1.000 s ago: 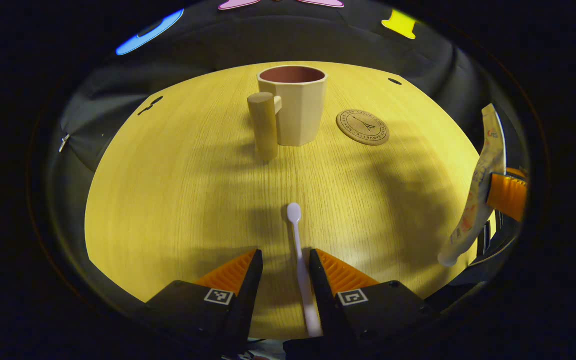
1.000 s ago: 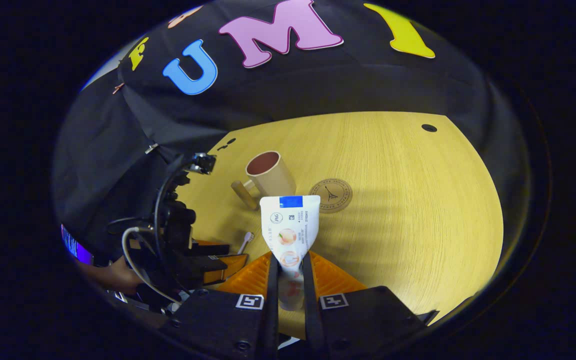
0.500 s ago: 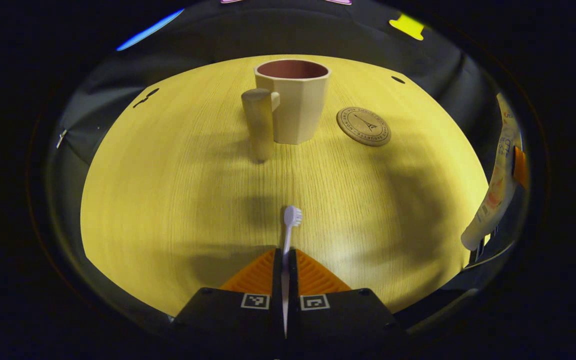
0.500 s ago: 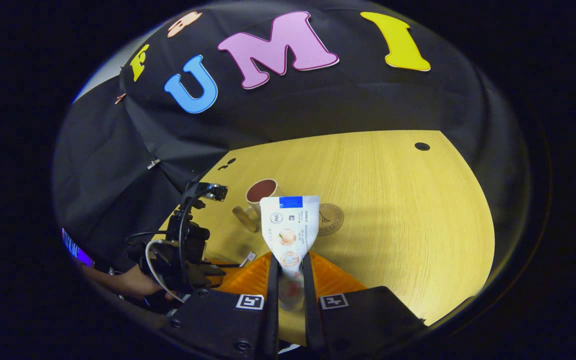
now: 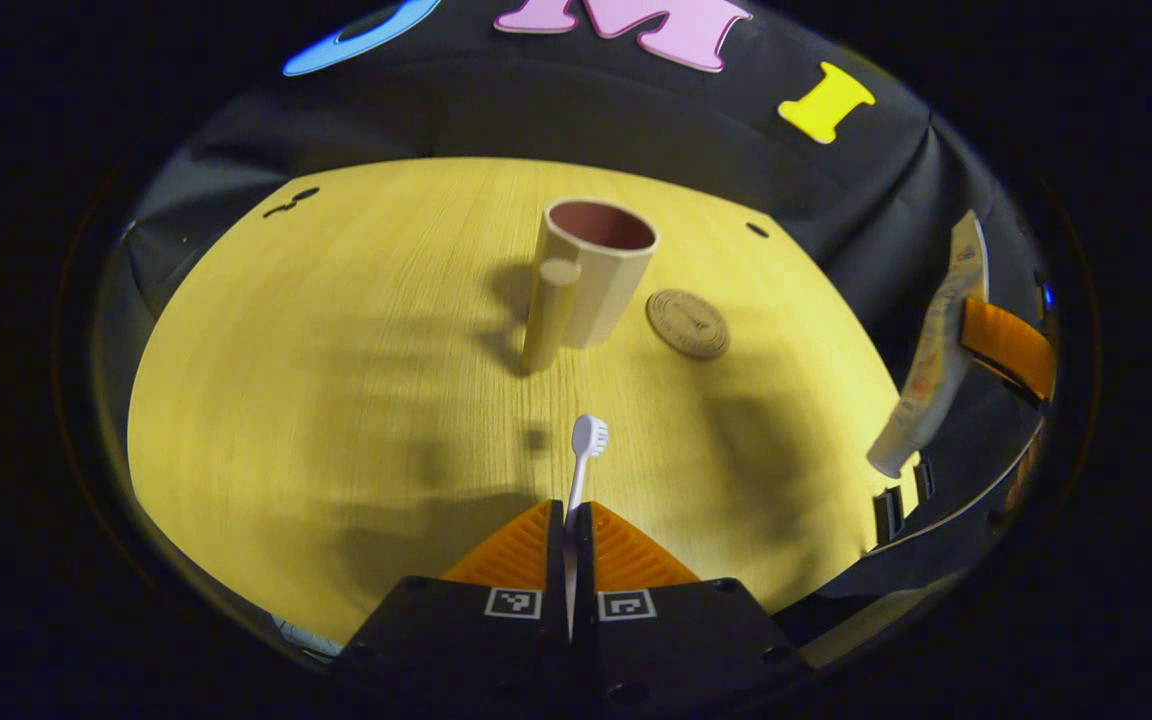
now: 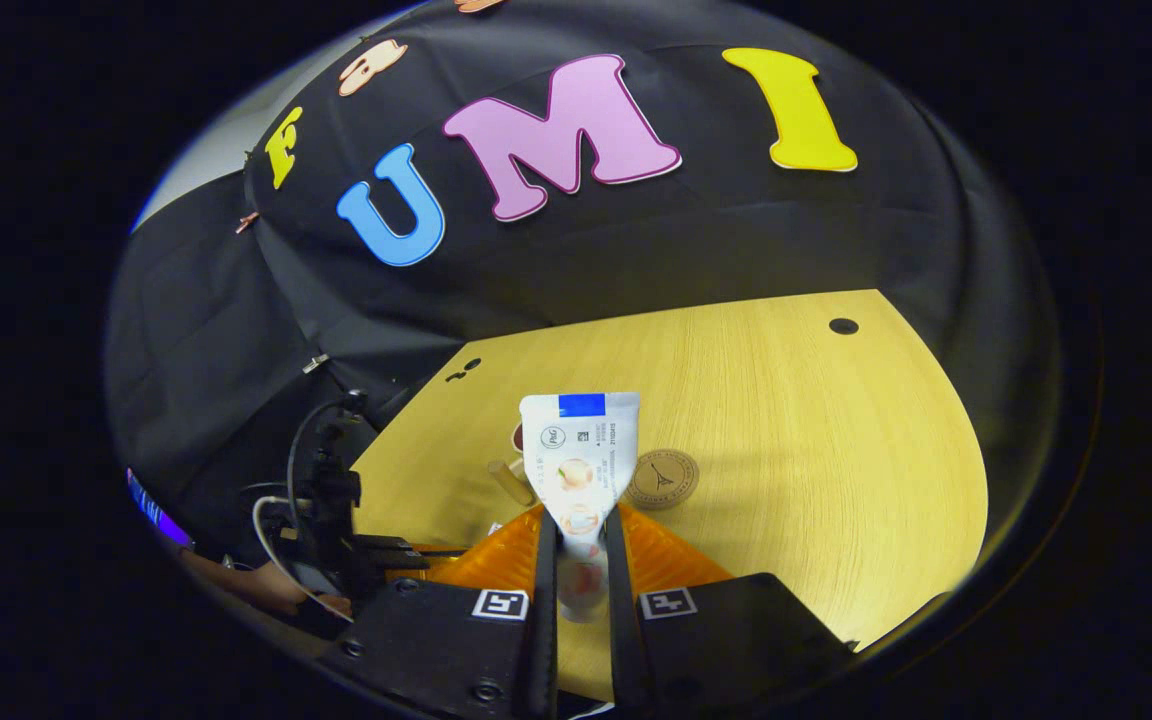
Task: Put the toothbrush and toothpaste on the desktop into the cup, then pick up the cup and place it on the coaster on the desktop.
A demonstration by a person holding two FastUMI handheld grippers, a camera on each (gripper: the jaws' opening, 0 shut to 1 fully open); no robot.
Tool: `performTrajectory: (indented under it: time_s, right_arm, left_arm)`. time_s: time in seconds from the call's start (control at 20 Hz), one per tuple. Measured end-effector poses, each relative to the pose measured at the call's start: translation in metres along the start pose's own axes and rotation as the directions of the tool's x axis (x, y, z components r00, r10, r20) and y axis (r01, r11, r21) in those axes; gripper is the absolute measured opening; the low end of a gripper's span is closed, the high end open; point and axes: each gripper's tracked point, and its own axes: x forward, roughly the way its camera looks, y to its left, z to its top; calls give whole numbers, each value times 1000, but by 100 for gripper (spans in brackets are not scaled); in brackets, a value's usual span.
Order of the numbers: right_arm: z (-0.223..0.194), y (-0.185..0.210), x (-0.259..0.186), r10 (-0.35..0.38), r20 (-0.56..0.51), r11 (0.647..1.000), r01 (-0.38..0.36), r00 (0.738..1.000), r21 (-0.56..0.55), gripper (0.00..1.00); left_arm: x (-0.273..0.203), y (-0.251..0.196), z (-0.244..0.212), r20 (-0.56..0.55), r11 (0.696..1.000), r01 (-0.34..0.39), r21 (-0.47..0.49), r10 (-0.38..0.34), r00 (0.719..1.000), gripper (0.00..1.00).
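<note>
A white toothbrush (image 5: pixel 589 437) is pinched by its handle in my left gripper (image 5: pixel 570 515), head pointing forward, lifted above the wooden desktop (image 5: pixel 336 350). Beyond it stands the beige cup (image 5: pixel 598 275), upright with its handle toward me, and the round coaster (image 5: pixel 688 323) lies just right of it. My right gripper (image 6: pixel 581 530) is shut on the toothpaste tube (image 6: pixel 581 460), held upright well above the table. The tube hides most of the cup (image 6: pixel 516 438); the coaster (image 6: pixel 663 478) shows beside it. In the left gripper view the tube (image 5: pixel 936 350) hangs at the far right.
Black cloth walls close in behind and left of the desktop (image 6: pixel 836 450). A small dark hole (image 6: pixel 843 326) marks the table's far right corner. A hand (image 6: pixel 266 590) and cables of the left gripper sit low at the left in the right gripper view.
My left gripper has shut on the toothbrush and lifted it off the table. My right gripper has risen higher and drawn back with the toothpaste.
</note>
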Motion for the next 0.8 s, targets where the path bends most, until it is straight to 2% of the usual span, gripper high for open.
performTrajectory:
  time_s: [0.2, 0.45, 0.65, 0.8]
  right_arm:
    - [28, 14, 6, 8, 53, 1000, -8, 999, -2, 25]
    - [77, 43, 30, 46, 144, 999, -46, 989, -6, 25]
    - [113, 68, 63, 92, 206, 996, -88, 974, -28, 25]
    - [121, 80, 97, 109, 216, 994, -104, 970, -34, 25]
  left_arm:
    - [-33, -8, 40, 121, 998, 57, -4, -56, 991, 6]
    - [-78, -11, 88, 257, 992, 119, -32, -107, 960, 6]
    - [-114, -5, 116, 341, 990, 139, -36, -119, 932, 6]
    - [-135, -1, 130, 382, 990, 139, -35, -116, 917, 6]
